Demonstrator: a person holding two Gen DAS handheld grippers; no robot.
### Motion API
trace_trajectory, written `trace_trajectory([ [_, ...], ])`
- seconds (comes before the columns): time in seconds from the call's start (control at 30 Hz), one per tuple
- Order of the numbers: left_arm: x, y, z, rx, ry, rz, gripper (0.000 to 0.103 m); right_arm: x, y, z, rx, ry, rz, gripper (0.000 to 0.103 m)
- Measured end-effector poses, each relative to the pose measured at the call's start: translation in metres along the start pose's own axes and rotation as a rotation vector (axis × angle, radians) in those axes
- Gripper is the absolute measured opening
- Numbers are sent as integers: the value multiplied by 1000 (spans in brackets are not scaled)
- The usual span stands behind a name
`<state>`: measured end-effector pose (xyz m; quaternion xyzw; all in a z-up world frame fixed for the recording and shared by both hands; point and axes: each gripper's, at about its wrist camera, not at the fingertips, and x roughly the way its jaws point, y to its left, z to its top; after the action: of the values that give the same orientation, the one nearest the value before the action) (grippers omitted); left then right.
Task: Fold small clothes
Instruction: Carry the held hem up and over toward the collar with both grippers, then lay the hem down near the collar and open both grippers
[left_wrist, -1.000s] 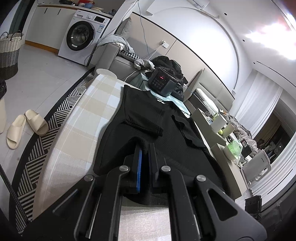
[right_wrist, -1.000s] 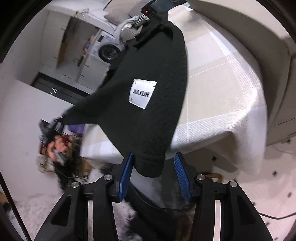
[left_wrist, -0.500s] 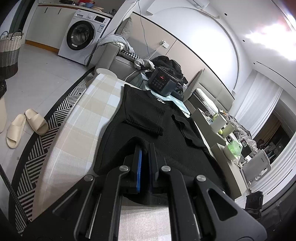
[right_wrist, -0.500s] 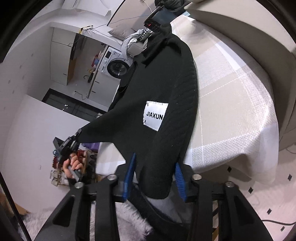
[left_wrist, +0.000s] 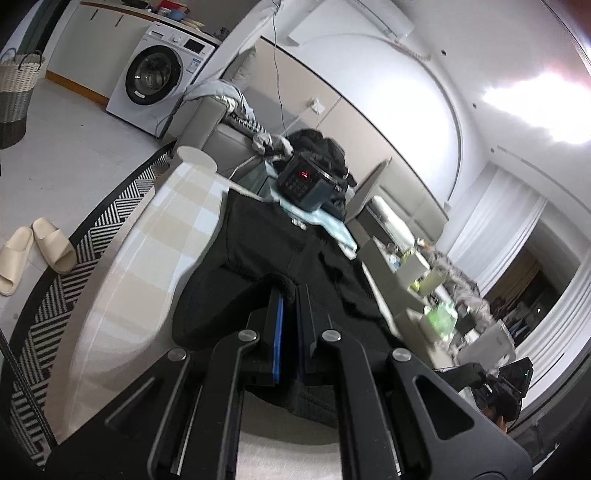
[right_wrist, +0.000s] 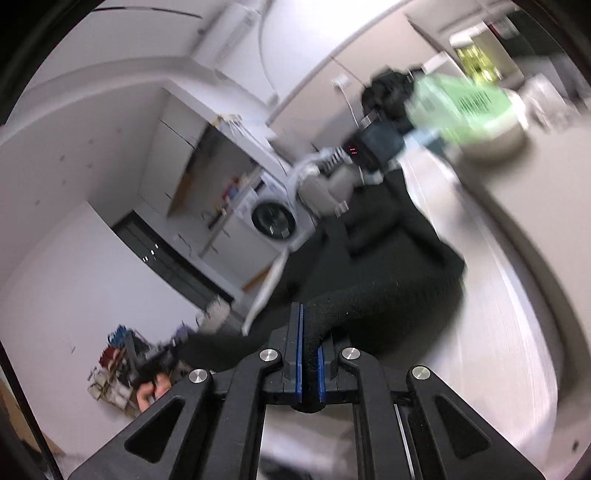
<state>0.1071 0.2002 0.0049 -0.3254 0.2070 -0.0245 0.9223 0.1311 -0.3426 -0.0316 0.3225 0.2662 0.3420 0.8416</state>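
Left wrist view: the left gripper is clamped on the near hem of the black top, which lies along the table. The right gripper pinches the hem's other corner, likely to carry that edge over evenly for a fold.

The black knit top is lying spread along the checked cloth, its near hem bunching up off the surface.

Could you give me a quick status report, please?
Left gripper shut on black garment. Right gripper shut on its hem. Rice cooker beyond collar.
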Motion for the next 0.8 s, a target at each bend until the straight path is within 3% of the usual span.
trace_trajectory([
  [0.3,21,-2,54,-29,-85,-15,3,51,8,87,18,-191,-21,6],
  [0.53,67,1,102,-22,-92,4,3,94,6,135,44,-251,-29,5],
  [0.8,142,-1,161,12,-70,24,3,153,-14,186,73,-283,-108,5],
])
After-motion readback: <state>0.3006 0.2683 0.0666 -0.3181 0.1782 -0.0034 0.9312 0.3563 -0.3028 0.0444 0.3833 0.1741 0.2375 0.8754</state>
